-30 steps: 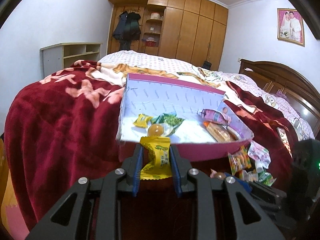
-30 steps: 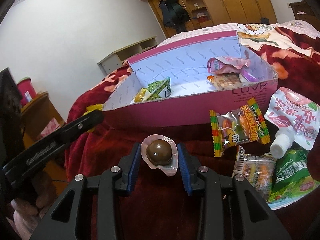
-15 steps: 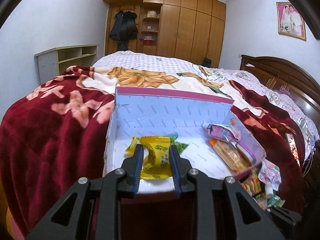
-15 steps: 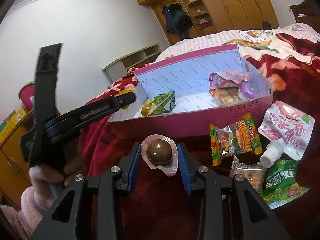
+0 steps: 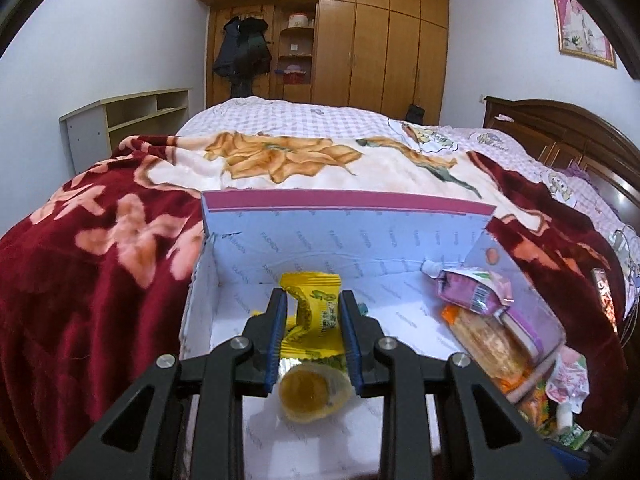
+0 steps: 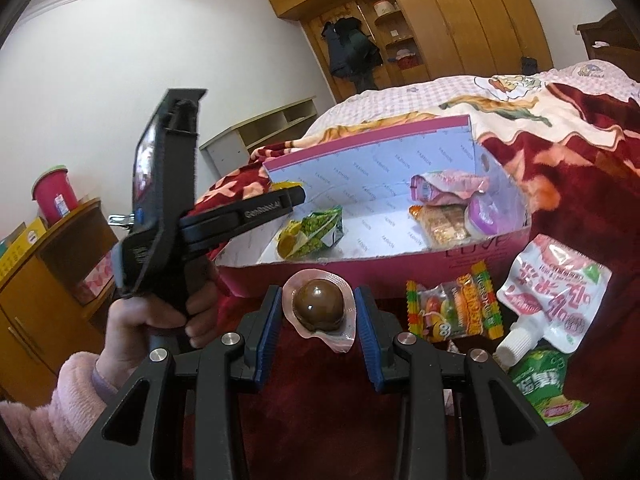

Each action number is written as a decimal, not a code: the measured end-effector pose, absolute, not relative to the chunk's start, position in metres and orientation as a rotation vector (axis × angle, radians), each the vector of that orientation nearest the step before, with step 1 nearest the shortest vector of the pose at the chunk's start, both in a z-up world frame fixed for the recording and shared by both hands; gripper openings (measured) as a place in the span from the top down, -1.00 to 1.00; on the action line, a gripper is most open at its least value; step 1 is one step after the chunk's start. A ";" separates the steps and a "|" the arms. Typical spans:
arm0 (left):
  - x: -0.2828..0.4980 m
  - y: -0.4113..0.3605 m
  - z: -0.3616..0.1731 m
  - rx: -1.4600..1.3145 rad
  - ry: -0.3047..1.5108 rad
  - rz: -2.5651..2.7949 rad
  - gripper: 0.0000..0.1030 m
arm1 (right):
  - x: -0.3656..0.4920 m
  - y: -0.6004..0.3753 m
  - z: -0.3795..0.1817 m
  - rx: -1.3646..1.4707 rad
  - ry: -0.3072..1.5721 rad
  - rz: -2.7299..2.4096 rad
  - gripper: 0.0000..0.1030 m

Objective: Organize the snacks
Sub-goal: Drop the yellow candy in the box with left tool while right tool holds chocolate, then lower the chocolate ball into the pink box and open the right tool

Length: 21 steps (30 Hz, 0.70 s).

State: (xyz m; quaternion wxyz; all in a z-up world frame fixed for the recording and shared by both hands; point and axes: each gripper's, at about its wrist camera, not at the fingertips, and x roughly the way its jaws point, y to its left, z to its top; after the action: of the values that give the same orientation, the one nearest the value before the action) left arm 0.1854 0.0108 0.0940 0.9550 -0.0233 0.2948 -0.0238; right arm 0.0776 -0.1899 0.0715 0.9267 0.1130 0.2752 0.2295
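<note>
**Two snacks held, one poised over the box**

While the pink box (image 5: 348,204) sits on the soft red blanket (image 5: 92,280) of the bed, its cardboard walls could be knocked or tipped if either gripper is brought in too low. Inside it, a packet pile is seen at the right and a green packet (image 6: 320,228) at the near left, so a dropped piece may land on these and slide. The left gripper (image 5: 313,312) is held over the box floor, its fingers clamped on the yellow candy (image 5: 316,312), gripped at its middle with the wrapper ends sticking out. The right gripper (image 6: 318,312) hangs near the box's near wall, outside it, its fingers pressed on the rim of the brown jelly cup (image 6: 318,306); so thin a hold could slip.
</note>
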 end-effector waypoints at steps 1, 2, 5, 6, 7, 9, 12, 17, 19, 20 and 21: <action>0.189 0.011 0.093 -0.049 0.604 -0.045 0.46 | 0.079 -0.191 0.073 0.231 0.563 0.468 0.28; 0.191 0.012 0.091 -0.051 0.608 -0.042 0.46 | 0.080 -0.192 0.074 0.230 0.562 0.466 0.28; 0.197 0.013 0.088 -0.054 0.617 -0.037 0.46 | 0.084 -0.195 0.078 0.222 0.553 0.449 0.28; 0.199 0.013 0.087 -0.054 0.622 -0.035 0.46 | 0.086 -0.196 0.079 0.221 0.550 0.443 0.28; 0.201 0.013 0.085 -0.051 0.626 -0.028 0.46 | 0.088 -0.198 0.081 0.222 0.549 0.438 0.28; 0.204 0.013 0.082 -0.045 0.639 -0.021 0.44 | 0.093 -0.202 0.083 0.227 0.546 0.429 0.28; 0.206 0.014 0.077 -0.045 0.651 -0.010 0.30 | 0.099 -0.205 0.085 0.232 0.549 0.416 0.28; 0.207 0.015 0.075 -0.040 0.650 -0.010 0.24 | 0.109 -0.205 0.090 0.217 0.539 0.402 0.28; 0.207 0.016 0.074 -0.040 0.650 -0.009 0.24 | 0.117 -0.205 0.092 0.210 0.533 0.393 0.27; 0.207 0.016 0.074 -0.039 0.650 -0.009 0.24 | 0.120 -0.205 0.093 0.209 0.532 0.390 0.27; 0.207 0.016 0.074 -0.038 0.650 -0.009 0.24 | 0.124 -0.205 0.093 0.208 0.533 0.387 0.27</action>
State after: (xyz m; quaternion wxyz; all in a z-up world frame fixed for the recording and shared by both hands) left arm 0.2070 0.0156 0.0742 0.9475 -0.0188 0.3191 -0.0043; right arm 0.1240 -0.2047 0.0926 0.9409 0.1020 0.2613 0.1896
